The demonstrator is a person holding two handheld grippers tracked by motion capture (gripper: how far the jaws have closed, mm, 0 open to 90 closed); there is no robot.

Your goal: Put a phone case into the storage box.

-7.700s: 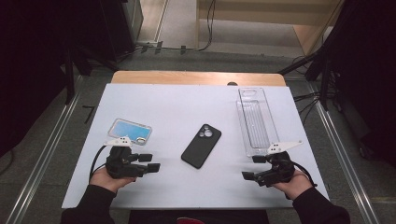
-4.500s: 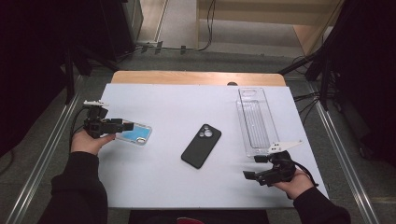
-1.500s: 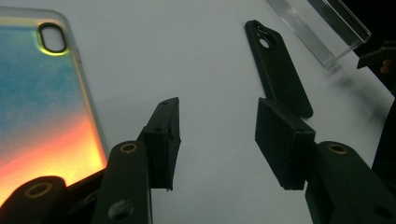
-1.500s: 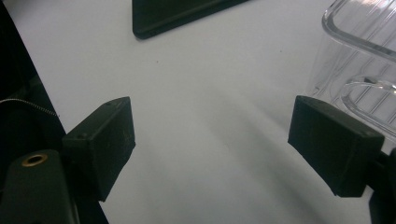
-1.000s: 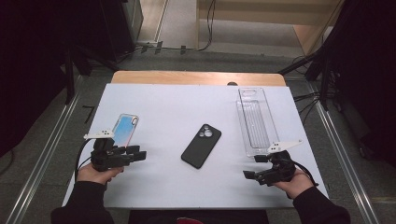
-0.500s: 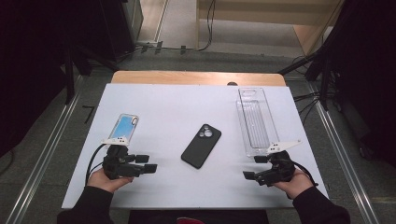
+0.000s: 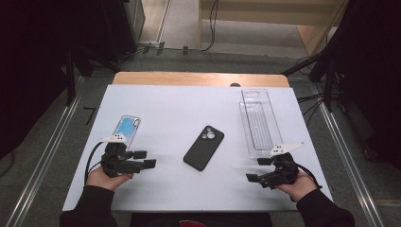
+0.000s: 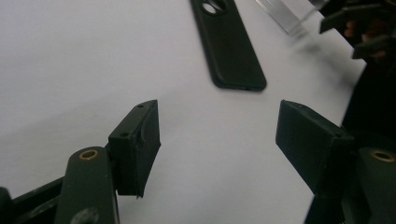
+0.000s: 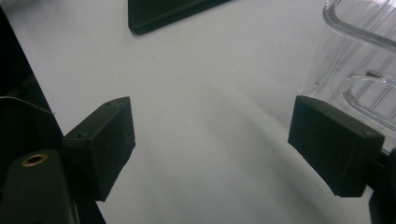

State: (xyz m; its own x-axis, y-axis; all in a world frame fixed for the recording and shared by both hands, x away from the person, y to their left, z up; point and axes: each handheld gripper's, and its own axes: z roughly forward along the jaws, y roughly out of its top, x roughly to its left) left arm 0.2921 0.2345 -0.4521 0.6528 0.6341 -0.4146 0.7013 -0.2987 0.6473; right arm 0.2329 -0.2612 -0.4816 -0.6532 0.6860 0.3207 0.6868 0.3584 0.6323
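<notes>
Worktop (image 7: 156,101): clear tray (image 7: 257,123) ahead of my right tongs (image 7: 259,171). Black phone (image 7: 204,147) between both tongs, untouched. Blue-backed phone (image 7: 126,131) lies just beyond my left tongs (image 7: 144,159), whose jaws have just been opening. Both gape empty; approach the black phone low and square.

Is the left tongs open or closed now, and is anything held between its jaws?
Open and empty. The left tongs has just been opening; its jaws stand wide apart with only bare white table between them.

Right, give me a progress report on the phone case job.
Done: the blue phone case lies on the table, released. In hand: nothing; the left gripper and right gripper are open. Left: the black phone case is untouched, the clear tray unfilled.
</notes>
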